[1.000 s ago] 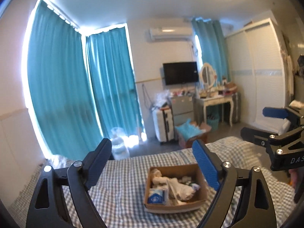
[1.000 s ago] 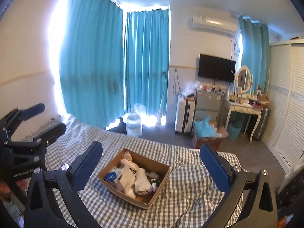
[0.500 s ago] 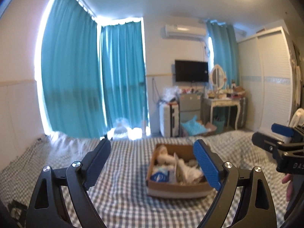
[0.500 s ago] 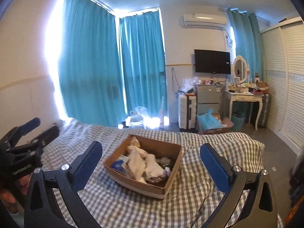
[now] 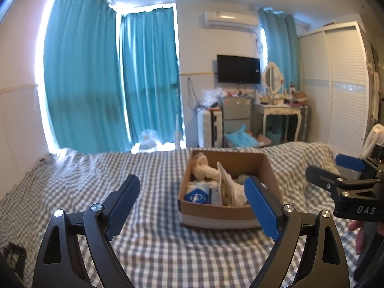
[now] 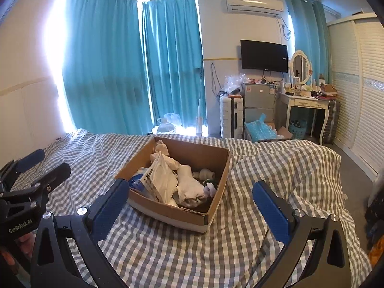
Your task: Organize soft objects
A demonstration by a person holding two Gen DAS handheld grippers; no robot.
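Two grippers, left [image 5: 192, 206] and right [image 6: 192, 208], jaws spread, face one cardboard box [image 6: 217, 168].

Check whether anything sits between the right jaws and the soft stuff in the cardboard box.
Nothing visible does. The right gripper is open with only bare checkered bedsheet before the cardboard box, whose top is open; the white soft items lie exposed.

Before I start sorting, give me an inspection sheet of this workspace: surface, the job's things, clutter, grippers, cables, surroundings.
Surface: checked bedspread, wrinkled.
Job's things: cardboard box on the bed, holding white socks, a plastic packet and a blue tissue pack.
Clutter: dark patch on the bedspread, unclear.
Grippers: left gripper and right gripper open, empty.
Cables: hanging cord on the far wall.
Surroundings: teal curtains, television, dressing table.
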